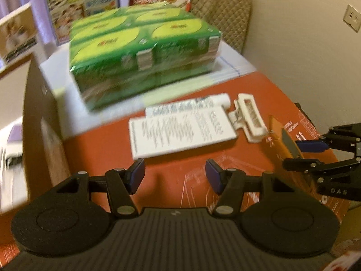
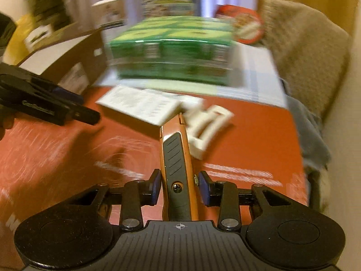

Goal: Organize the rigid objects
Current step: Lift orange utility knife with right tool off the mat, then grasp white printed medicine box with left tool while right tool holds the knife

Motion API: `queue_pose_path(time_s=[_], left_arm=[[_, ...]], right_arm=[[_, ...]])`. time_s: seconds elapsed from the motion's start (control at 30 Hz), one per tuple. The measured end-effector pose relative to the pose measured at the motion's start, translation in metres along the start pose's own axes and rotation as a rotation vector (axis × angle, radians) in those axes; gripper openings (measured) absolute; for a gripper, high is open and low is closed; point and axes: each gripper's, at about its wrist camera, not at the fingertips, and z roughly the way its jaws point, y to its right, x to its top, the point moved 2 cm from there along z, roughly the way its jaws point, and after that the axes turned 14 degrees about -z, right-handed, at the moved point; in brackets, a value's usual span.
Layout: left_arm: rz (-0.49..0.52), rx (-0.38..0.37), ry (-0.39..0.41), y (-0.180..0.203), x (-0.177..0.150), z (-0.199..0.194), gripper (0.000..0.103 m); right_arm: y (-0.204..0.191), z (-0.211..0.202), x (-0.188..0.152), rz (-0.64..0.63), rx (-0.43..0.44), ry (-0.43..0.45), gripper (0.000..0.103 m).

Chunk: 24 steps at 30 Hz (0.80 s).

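My right tongs (image 2: 179, 188) straddle the orange utility knife (image 2: 177, 164) across its rear body, pads on either flank near the screw; the right pad looks a shade off the casing, so I judge this a pinch, contact on that side not fully certain. The knife points away from me, nose just beside the white clip (image 2: 208, 131); whether it touches I cannot tell through the blur. Handling, as judgement: stiff metal-and-plastic shell, moderately heavy for its size, smooth sides that may slip, so the hold belongs on the broad mid-body flanks, away from the black slider and the blade end. My left tongs (image 1: 174, 176) hang spread and empty over the near part of the red surface (image 1: 101, 144), which carries everything. Beyond them lies the white printed box (image 1: 180, 131), flat, light cardboard, likely to dent under a hard squeeze; best taken across its short sides. The clip sits just right of it, toward the right edge: rigid plastic, sprung, grip the frame. A white tube (image 1: 216, 100) lies behind the box. Farthest, on white sheets at the far edge, the green wrapped pack (image 1: 144, 52): bulky, slick film, too wide for one pair
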Motion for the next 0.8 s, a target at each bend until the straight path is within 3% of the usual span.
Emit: queue_pose_path(time_s=[0.33,0.53,0.63,0.8], left_arm=[[0.039,-0.028,-0.007,0.007,0.049,0.039,0.055],[-0.011,0.062,-0.023,-0.003,0.071,0.068,0.055],[0.019,0.133,-0.058,-0.005,0.071,0.081,0.055],[0.001,0.155,-0.136,-0.01,0.061,0.082,0.054]], right_arm=[[0.042,-0.013,-0.012,0.165,-0.104,-0.002,0.032],[0.053,-0.016,-0.016,0.206,-0.135,-0.004,0.032],[0.056,-0.015,-0.018,0.221,-0.142,-0.011,0.032],[0.058,-0.015,-0.02,0.231,-0.14,-0.02,0.032]])
